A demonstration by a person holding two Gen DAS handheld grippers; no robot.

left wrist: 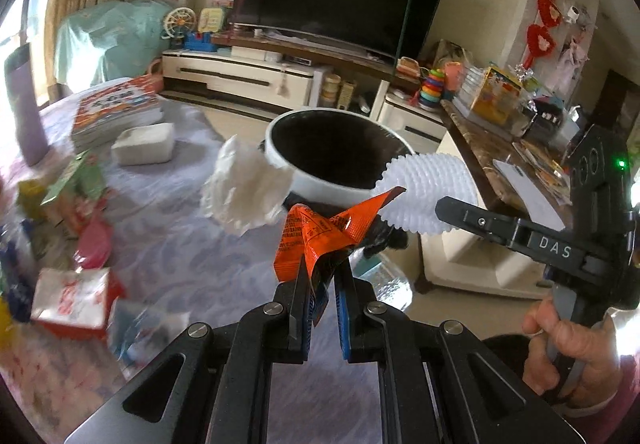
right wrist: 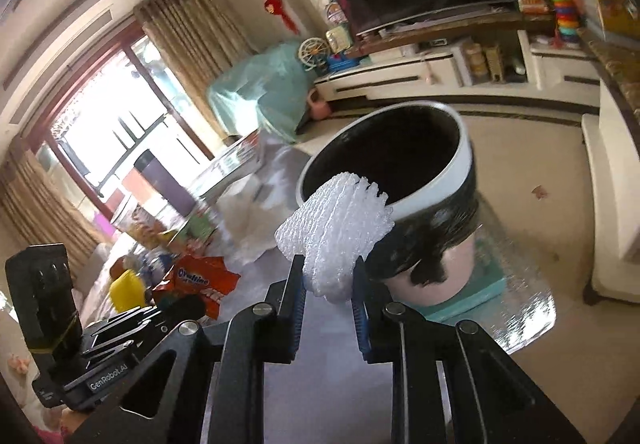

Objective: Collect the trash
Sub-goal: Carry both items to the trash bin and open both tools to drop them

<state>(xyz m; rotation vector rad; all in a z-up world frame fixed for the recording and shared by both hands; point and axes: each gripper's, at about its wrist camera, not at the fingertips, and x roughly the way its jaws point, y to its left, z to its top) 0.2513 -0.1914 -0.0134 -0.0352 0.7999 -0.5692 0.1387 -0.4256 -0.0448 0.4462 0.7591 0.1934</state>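
Observation:
My left gripper (left wrist: 322,272) is shut on a crumpled orange snack wrapper (left wrist: 316,240), held up just in front of the bin. A crumpled white tissue (left wrist: 244,191) shows beside the wrapper's left; I cannot tell whether it is held too. The bin (left wrist: 280,155) has a white rim and a black liner. My right gripper (right wrist: 330,280) is shut on a white foam net sleeve (right wrist: 340,232), whose top reaches the near rim of the bin (right wrist: 468,163). In the left wrist view that foam net (left wrist: 428,191) hangs at the bin's right edge. The orange wrapper (right wrist: 204,280) appears low left in the right wrist view.
The table's purple patterned cloth (left wrist: 180,244) carries a stack of books (left wrist: 116,111), a white box (left wrist: 144,143), a purple tumbler (left wrist: 26,107), a red and white pack (left wrist: 72,300) and several snack packs. A side counter (left wrist: 488,147) with clutter runs along the right.

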